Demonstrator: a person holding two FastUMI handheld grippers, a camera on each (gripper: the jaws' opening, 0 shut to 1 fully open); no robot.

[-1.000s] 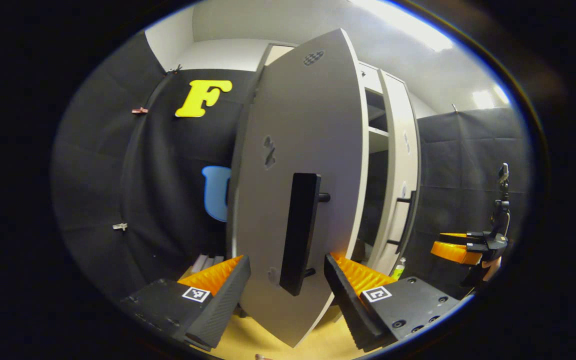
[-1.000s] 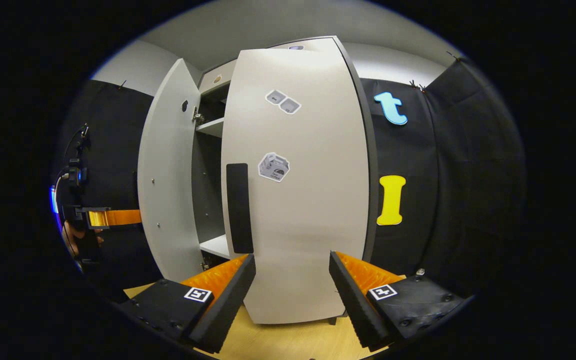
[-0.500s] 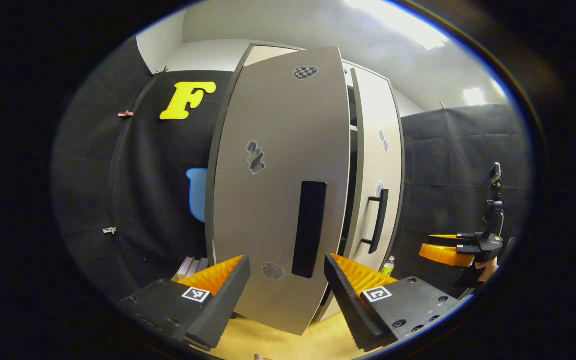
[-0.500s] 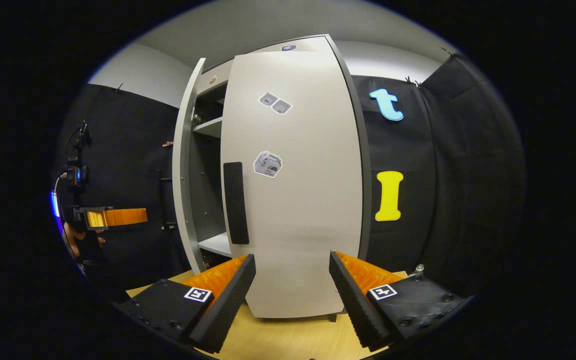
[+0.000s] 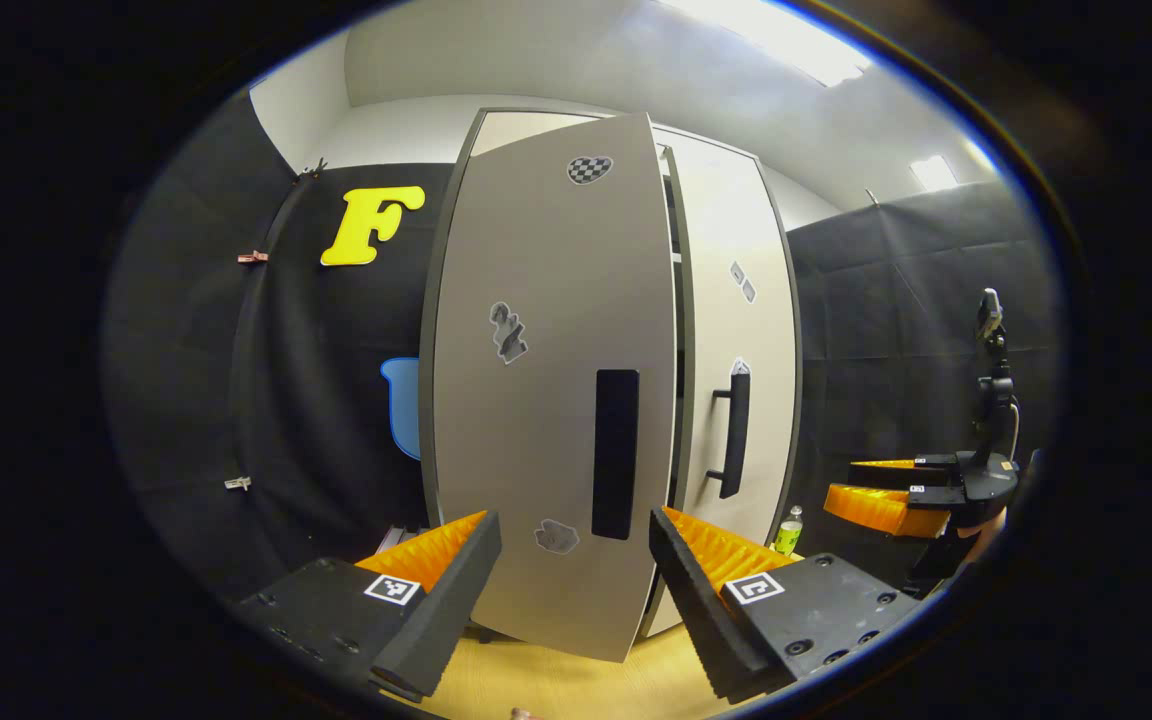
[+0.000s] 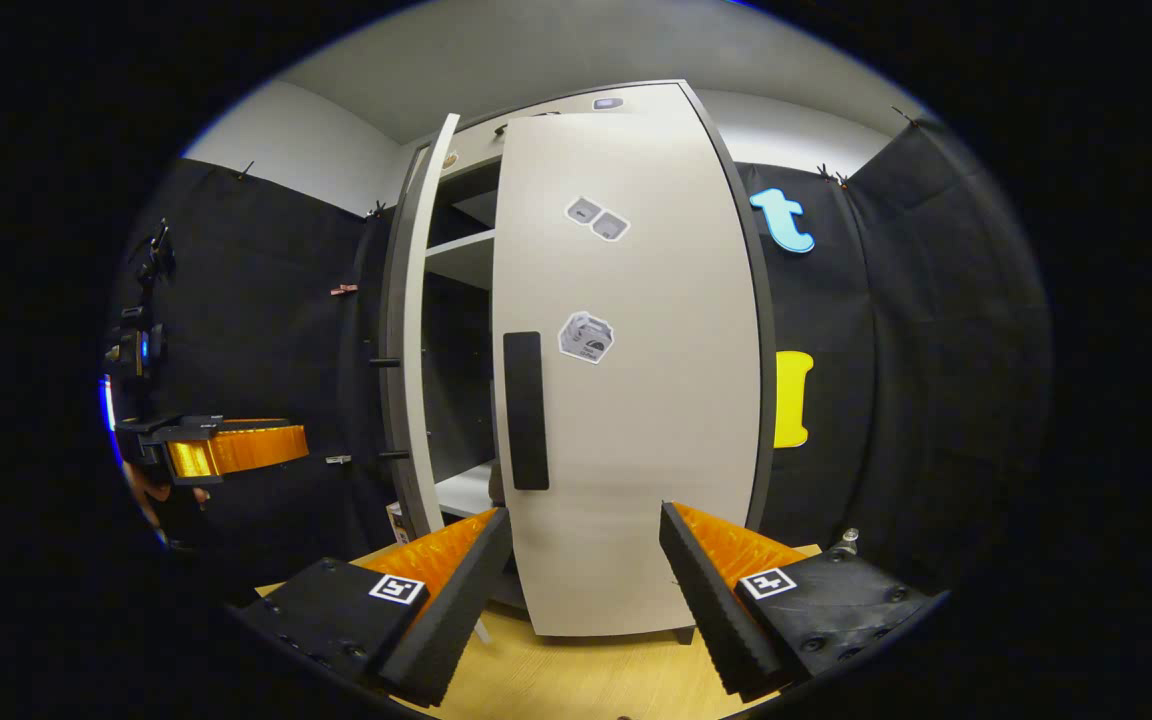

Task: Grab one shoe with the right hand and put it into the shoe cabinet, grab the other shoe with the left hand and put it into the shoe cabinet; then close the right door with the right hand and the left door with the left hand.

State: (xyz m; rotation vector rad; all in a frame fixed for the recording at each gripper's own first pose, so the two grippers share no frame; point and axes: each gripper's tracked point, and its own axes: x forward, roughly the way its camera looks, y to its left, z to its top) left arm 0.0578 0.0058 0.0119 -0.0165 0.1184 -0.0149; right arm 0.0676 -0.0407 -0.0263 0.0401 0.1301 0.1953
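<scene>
Grey left door (image 5: 546, 400) stood nearly closed at frame centre.
Left gripper (image 5: 574, 590) gaped wide below it, holding nothing.

The left gripper (image 5: 574, 570) points forward with its two fingers spread wide apart, holding nothing. The right gripper (image 6: 584, 575) is posed the same way, fingers parted and empty. In the left gripper view, the right gripper appears far off at the right edge, level, held by a hand (image 5: 986, 528).
</scene>
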